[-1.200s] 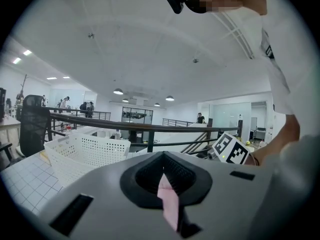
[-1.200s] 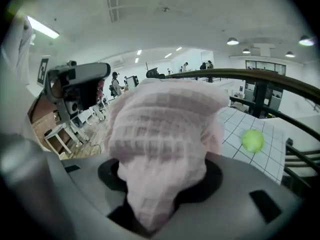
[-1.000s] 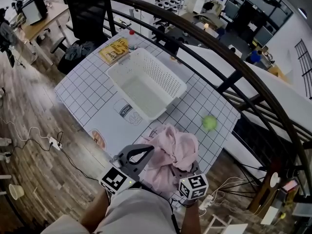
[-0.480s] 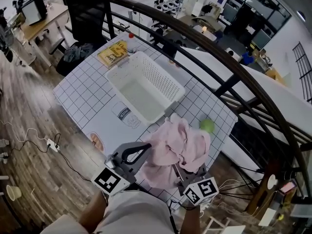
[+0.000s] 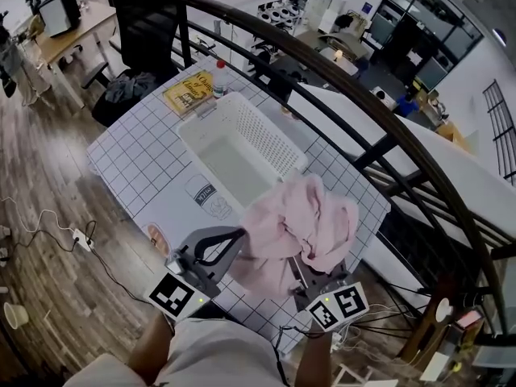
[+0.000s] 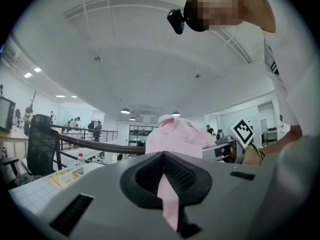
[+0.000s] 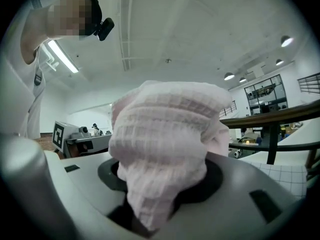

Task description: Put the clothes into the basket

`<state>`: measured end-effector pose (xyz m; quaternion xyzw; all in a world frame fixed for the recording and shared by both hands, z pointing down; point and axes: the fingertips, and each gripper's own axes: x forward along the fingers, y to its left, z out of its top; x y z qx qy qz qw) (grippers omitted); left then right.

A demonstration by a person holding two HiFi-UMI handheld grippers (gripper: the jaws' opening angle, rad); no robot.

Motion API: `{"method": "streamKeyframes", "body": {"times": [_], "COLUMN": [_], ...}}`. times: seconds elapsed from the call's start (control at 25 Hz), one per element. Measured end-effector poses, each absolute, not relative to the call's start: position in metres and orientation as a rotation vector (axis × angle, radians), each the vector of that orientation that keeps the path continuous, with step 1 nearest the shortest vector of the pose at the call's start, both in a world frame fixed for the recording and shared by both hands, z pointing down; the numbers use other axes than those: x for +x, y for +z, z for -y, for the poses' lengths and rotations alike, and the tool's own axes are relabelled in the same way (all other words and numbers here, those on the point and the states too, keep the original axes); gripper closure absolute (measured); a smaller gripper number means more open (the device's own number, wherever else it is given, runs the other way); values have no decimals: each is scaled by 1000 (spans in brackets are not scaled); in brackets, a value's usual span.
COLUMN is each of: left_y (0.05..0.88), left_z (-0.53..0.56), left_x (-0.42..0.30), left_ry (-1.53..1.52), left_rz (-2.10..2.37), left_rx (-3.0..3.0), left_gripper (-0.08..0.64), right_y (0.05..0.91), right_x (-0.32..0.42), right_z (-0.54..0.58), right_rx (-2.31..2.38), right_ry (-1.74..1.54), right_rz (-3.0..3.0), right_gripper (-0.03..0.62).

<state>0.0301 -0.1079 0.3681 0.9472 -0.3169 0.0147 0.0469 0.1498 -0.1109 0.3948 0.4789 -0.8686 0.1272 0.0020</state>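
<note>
While clamped, garment [image 5: 300,220] spans left gripper [image 5: 239,238], right gripper [image 5: 297,268]

Both the left gripper [image 5: 235,238] and the right gripper [image 5: 300,271] have grey shells, black jaw recesses and white cubes [image 5: 337,306] with black square markers; the person wears a pale shirt [image 5: 226,353].

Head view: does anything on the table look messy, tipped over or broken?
Nothing stands out. The basket sits upright and empty, and the bottle stands upright. The pink cloth hangs bunched between the left gripper and right gripper, both shut on it.
</note>
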Motion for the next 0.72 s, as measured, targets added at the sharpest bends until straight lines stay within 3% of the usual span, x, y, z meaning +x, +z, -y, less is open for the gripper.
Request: {"method": "streamKeyframes", "body": {"times": [0.72], "left_y": [365], "left_z": [169], "left_x": [9], "left_ry": [102], "left_rz": [1070], "left_rx": [2944], "left_gripper": [557], "right_y": [381], "right_x": [122], "right_z": [212], "right_rx": [1487], "right_ry": [317], "right_rz": [2746], "right_gripper": [354]}}
